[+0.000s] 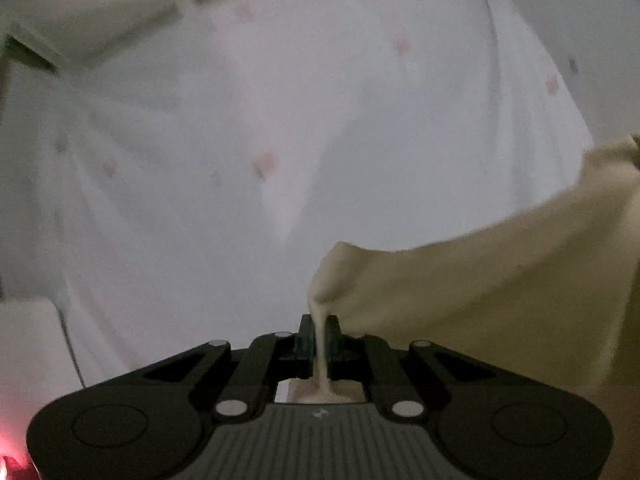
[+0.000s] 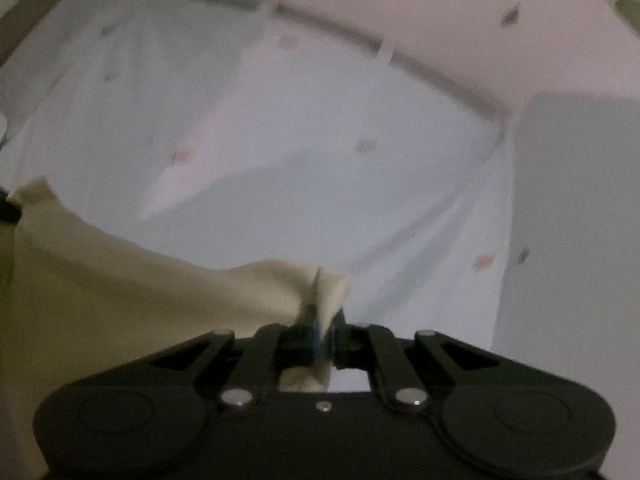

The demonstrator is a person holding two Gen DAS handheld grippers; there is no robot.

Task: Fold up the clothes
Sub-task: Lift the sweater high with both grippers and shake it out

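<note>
A cream-coloured garment hangs stretched between my two grippers above a white bed sheet. My left gripper is shut on one corner of it, and the cloth runs off to the right of that view. My right gripper is shut on another corner of the same garment, which runs off to the left. Most of the garment falls below both views and is hidden.
A white sheet with small pink and grey motifs covers the bed under both grippers, with creases. A white pillow or cushion lies at the right in the right wrist view. The bed's far edge meets a pale wall.
</note>
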